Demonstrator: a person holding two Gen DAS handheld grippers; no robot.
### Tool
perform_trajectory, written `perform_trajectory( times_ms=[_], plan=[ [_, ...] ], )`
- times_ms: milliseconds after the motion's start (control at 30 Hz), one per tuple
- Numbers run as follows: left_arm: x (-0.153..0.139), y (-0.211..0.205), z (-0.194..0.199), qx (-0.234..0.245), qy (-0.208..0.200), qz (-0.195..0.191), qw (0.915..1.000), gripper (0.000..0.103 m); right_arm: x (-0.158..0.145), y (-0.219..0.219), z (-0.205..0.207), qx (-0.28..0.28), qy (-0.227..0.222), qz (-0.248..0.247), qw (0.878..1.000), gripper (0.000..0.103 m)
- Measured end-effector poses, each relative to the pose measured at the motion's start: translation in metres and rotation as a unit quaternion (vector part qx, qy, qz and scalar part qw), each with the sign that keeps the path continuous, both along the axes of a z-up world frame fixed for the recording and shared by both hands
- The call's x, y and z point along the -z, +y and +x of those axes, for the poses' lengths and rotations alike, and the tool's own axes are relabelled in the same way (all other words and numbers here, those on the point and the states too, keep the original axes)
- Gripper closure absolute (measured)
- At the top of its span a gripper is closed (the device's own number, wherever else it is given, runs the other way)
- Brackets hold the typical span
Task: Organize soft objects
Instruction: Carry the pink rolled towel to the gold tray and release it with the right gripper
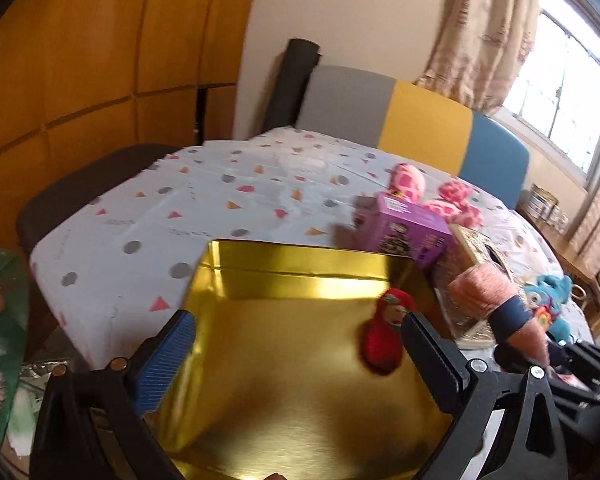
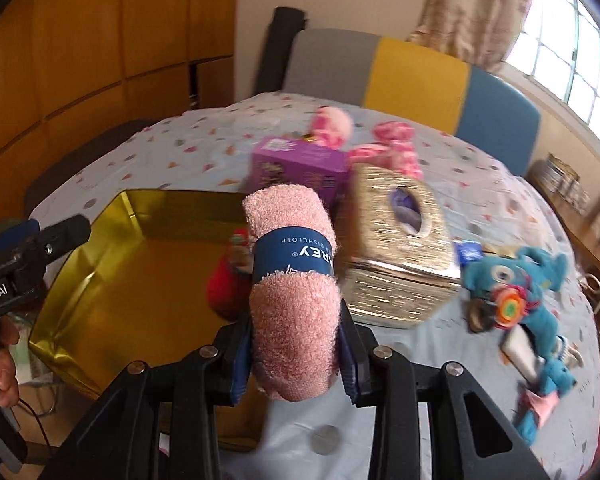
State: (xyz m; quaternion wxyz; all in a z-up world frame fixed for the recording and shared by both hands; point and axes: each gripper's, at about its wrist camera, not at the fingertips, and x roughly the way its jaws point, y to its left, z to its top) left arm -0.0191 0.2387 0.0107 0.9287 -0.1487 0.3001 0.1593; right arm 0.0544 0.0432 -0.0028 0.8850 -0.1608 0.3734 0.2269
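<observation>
Patterned tablecloth (image 2: 148, 148) over a table, wood panelling behind, curtained window at the far right corner.

Item: gold tin (image 2: 112, 276), open, at the near left edge of the table; one red soft toy (image 1: 384, 336) already inside, against its right wall.

Item: rolled pink dishcloth (image 2: 296, 300) with blue paper band, carried above the table just right of the tin.

Right gripper (image 2: 296, 356): partly closed, both pads pinching the lower part of the roll below the band; the roll stands up out of the jaws.

Left gripper (image 1: 300, 352): jaws spread wide over the tin's interior, nothing between them.

Unsorted: blue plush (image 2: 528, 292) near the right edge; pink plush (image 2: 380, 144) toward the far edge. Also present: purple carton (image 2: 300, 168), woven tissue box (image 2: 400, 248).

Handling note, as judgement: the dishcloth should travel left until fully over the tin's floor, clear of the red toy, and be lowered before release so that the roll does not tip over the rim.
</observation>
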Motion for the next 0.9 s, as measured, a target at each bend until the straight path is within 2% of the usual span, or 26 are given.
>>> perform_trajectory(
  times_ms=[200,367,533,600,733,800,900],
  plan=[
    [0.007,0.027,-0.010,-0.038,0.003,-0.008,0.9992,0.000,0.030,0.037,0.007,-0.020,0.042,-0.021,0.999,0.067],
    [0.014,0.041,-0.015,-0.059,0.006,-0.014,0.9981,0.000,0.049,0.052,0.018,-0.016,0.051,-0.044,0.998,0.067],
    [0.019,0.044,-0.016,-0.058,0.005,-0.023,0.9981,0.000,0.065,0.059,0.024,-0.017,0.060,-0.061,0.996,0.065],
    [0.019,0.043,-0.015,-0.055,0.006,-0.023,0.9982,0.000,0.067,0.058,0.025,-0.014,0.060,-0.054,0.997,0.059],
    [0.016,0.037,-0.014,-0.047,0.004,-0.017,0.9987,0.000,0.057,0.054,0.021,-0.013,0.044,-0.037,0.998,0.055],
    [0.016,0.034,-0.013,-0.043,0.006,-0.016,0.9989,0.000,0.049,0.050,0.019,-0.010,0.029,-0.026,0.999,0.040],
    [0.016,0.030,-0.012,-0.038,0.011,-0.014,0.9991,0.000,0.038,0.047,0.017,-0.007,0.015,-0.013,1.000,0.036]
  ],
)
